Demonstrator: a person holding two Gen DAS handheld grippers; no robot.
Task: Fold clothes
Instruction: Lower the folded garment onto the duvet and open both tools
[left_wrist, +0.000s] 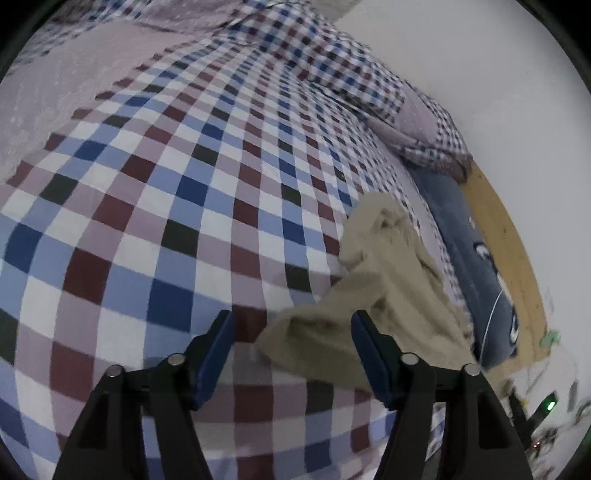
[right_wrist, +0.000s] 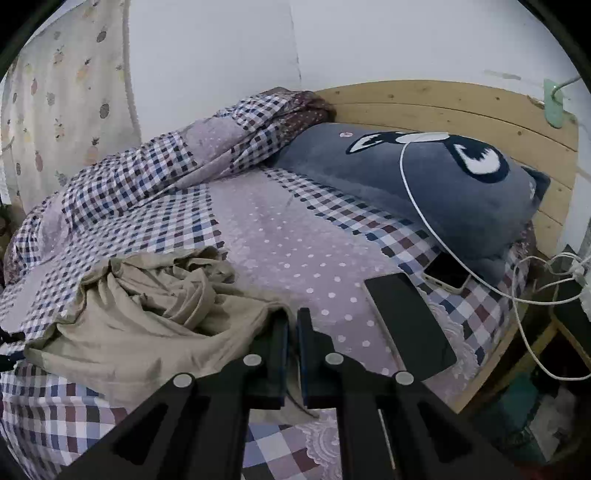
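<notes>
On bed, left tongs (left_wrist: 291, 332) half-open, right tongs (right_wrist: 292, 325) pinching beige garment (right_wrist: 147, 317)

I see a bed (right_wrist: 280, 236) under a checked cover, its pale wooden headboard (right_wrist: 443, 107) against a plain white wall (right_wrist: 369, 40), a fruit-print curtain (right_wrist: 62, 103) at left.

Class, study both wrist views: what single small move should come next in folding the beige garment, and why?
Probably the left gripper should ease forward and close on the beige garment, whose near edge lies between its open jaws. The right gripper looks shut on another edge, and the cloth lies crumpled on the checked bedspread.
</notes>
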